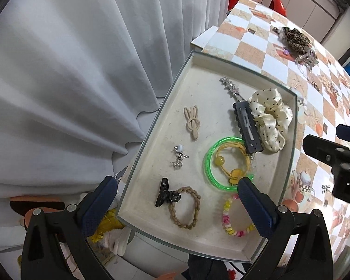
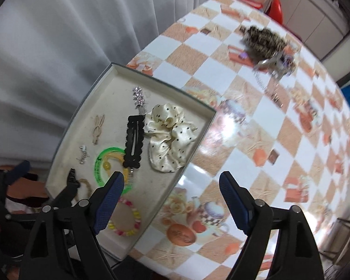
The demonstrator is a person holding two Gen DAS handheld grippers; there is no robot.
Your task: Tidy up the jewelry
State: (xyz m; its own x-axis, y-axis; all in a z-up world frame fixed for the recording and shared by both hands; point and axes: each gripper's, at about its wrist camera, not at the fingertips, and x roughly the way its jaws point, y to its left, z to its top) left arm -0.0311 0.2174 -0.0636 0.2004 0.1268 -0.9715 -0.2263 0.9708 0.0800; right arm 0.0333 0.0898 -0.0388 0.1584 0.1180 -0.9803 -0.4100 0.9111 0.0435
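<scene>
Nearest us, the left gripper [image 1: 177, 200] hangs above the tray [image 1: 221, 240], jaws wide and empty; the right gripper [image 2: 171, 193], jaws likewise spread and empty, straddles the tray's edge. Sorted pieces lie in the tray: bracelet [image 1: 235, 217], green ring [image 1: 224, 163], scrunchie [image 1: 270, 119]. Farther off, a loose pile [image 2: 266, 44] waits on the tablecloth [image 2: 280, 140]; we judge fetching it comes next.

A surface [image 2: 256, 140] covered in a glossy orange-and-white checked cloth printed with teapots carries a shallow cream rectangular tray [image 1: 289, 154] at its curtain-side edge. Well apart from the tray, toward the far end, lies a leopard-print fabric scrunchie [image 1: 296, 37] touching a clear plastic claw clip [image 1: 306, 57].
</scene>
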